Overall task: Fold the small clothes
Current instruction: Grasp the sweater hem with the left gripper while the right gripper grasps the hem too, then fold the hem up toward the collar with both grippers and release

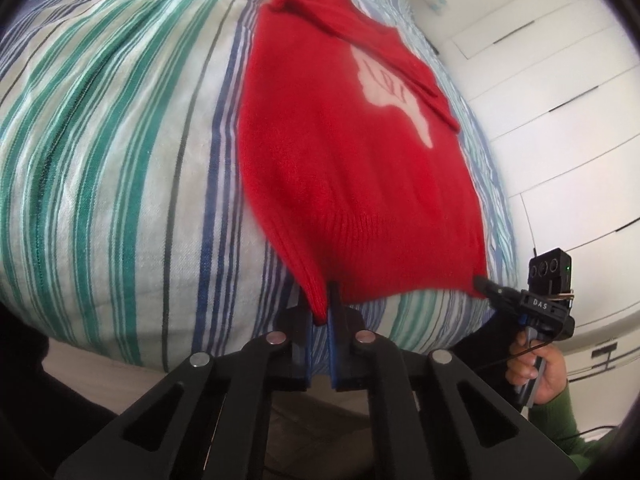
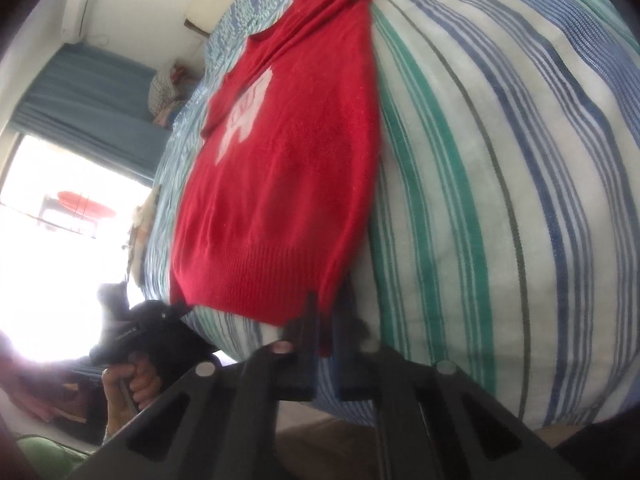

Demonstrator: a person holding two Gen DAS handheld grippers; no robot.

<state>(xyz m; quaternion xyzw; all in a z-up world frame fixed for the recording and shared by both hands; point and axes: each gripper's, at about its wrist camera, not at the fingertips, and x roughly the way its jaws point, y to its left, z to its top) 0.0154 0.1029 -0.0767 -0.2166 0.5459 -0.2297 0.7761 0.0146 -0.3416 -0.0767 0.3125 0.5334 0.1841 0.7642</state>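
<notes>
A small red knit sweater [image 1: 340, 152] with a white motif lies spread on the striped bed cover [image 1: 100, 140], collar far, ribbed hem near. One sleeve is folded across its chest. My left gripper [image 1: 322, 304] is shut on the hem's left corner. My right gripper [image 2: 326, 320] is shut on the hem's right corner; it also shows in the left wrist view [image 1: 480, 282]. The sweater [image 2: 288, 160] fills the middle of the right wrist view, and the left gripper [image 2: 180, 308] shows at its other corner.
The bed cover [image 2: 500, 200] has green, blue and white stripes and ends at a near edge. White cupboard doors [image 1: 560, 100] stand on the right. A bright window [image 2: 60, 220] with a blue curtain and a pile of cloth [image 2: 168, 92] are on the left.
</notes>
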